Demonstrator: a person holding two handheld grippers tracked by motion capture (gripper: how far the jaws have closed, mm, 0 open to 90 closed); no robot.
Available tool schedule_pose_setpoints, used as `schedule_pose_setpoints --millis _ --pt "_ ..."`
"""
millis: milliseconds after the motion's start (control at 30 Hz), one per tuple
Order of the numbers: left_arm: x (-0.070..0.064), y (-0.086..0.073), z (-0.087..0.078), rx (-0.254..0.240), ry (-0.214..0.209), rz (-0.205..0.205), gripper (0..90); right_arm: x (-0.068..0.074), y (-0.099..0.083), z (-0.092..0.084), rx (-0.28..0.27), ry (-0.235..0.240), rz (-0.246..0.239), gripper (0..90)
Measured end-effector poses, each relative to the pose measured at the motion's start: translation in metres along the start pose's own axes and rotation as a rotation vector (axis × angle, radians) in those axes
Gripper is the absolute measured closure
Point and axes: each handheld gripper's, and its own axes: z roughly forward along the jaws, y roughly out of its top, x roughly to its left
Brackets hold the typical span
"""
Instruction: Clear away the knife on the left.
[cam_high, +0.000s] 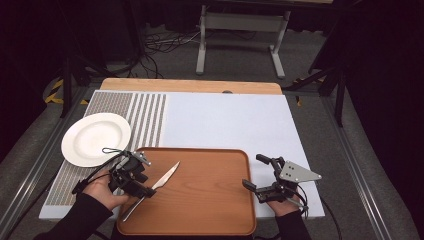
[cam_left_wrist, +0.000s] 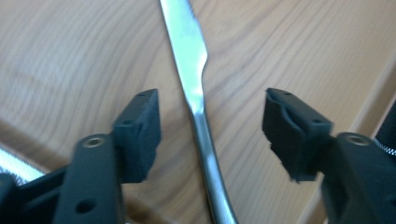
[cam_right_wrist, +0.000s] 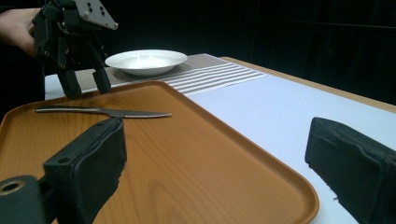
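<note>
Left gripper (cam_high: 141, 175): I held it spread wide, straddling the table knife (cam_left_wrist: 201, 116) handle, untouched.
Right gripper (cam_high: 254, 172): wide, empty, beside tray (cam_high: 210, 200).

A wooden worktop (cam_high: 190, 85) is seen covered by a pale mat (cam_high: 225, 120), whose left part is printed with grey stripes (cam_high: 147, 120). On the grey floor (cam_high: 240, 60) beyond the far edge, a light metal frame (cam_high: 240, 22) is set, with black cables (cam_high: 165, 42) strewn to its left. Dark stand legs (cam_high: 70, 75) are seen at the left, beside yellow-and-black tape (cam_high: 54, 92).
</note>
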Motion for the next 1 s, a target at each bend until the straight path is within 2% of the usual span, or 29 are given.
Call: schedule_pose_setpoints --millis 33,100,167,200,267,333,367,400,433,467,500,567,667,800,833,900,967,1000 --pt "0.000 0.001 -0.001 -0.009 0.008 0.000 33.8 0.000 0.000 0.000 0.000 0.000 0.000 6.1" --pt "-0.001 0.001 -0.001 -0.012 -0.009 0.019 29.8 0.000 0.000 0.000 0.000 -0.001 -0.001 6.1" --pt "-0.003 0.003 0.000 -0.028 -0.003 0.065 30.0 0.000 0.000 0.000 0.001 -0.001 -0.002 6.1" --pt "-0.005 0.004 -0.001 -0.031 -0.002 0.096 32.8 0.000 0.000 0.000 0.002 -0.001 -0.003 6.1" --pt "-0.008 0.005 -0.001 -0.044 -0.018 0.143 42.1 0.000 0.000 0.000 0.002 -0.001 -0.002 6.1" --pt "-0.008 0.007 -0.002 -0.049 -0.039 0.212 62.0 0.000 0.000 0.000 0.002 -0.001 -0.002 6.1" --pt "-0.008 0.007 -0.002 -0.049 -0.039 0.212 68.0 0.000 0.000 0.001 0.003 -0.001 -0.003 6.1" --pt "-0.008 0.009 0.000 -0.020 -0.037 0.240 72.4 0.000 0.000 0.001 0.004 -0.001 -0.002 6.1" --pt "-0.008 0.009 0.000 -0.020 -0.037 0.240 76.1 0.000 0.000 0.001 0.004 -0.001 -0.002 6.1" --pt "-0.008 0.009 0.001 -0.008 -0.034 0.261 81.6 0.000 0.000 0.001 0.004 -0.001 -0.002 6.1" --pt "-0.008 0.010 0.004 0.004 -0.022 0.301 84.4 0.000 0.000 0.001 0.004 -0.001 -0.002 6.1" --pt "-0.009 0.010 0.005 -0.006 0.012 0.344 89.9 0.000 0.000 0.000 0.003 0.000 -0.003 6.1" --pt "-0.009 0.010 0.007 -0.008 0.040 0.389 90.0 0.000 0.000 0.000 0.004 -0.002 0.000 6.1" --pt "-0.007 0.012 0.011 0.014 0.015 0.430 90.0 0.000 0.000 0.000 0.004 -0.002 0.001 6.1" --pt "-0.007 0.012 0.011 0.014 0.015 0.430 90.0 0.000 -0.001 0.000 0.004 -0.002 0.002 6.1" --pt "-0.008 0.013 0.013 0.035 0.006 0.464 90.0 0.000 -0.001 0.001 0.005 -0.001 0.004 6.1" --pt "-0.009 0.014 0.014 0.046 -0.002 0.469 90.0 0.000 -0.001 0.001 0.004 -0.001 0.006 6.1" --pt "-0.010 0.015 0.018 0.074 0.003 0.489 90.0 0.000 -0.001 0.001 0.004 -0.001 0.007 6.1"
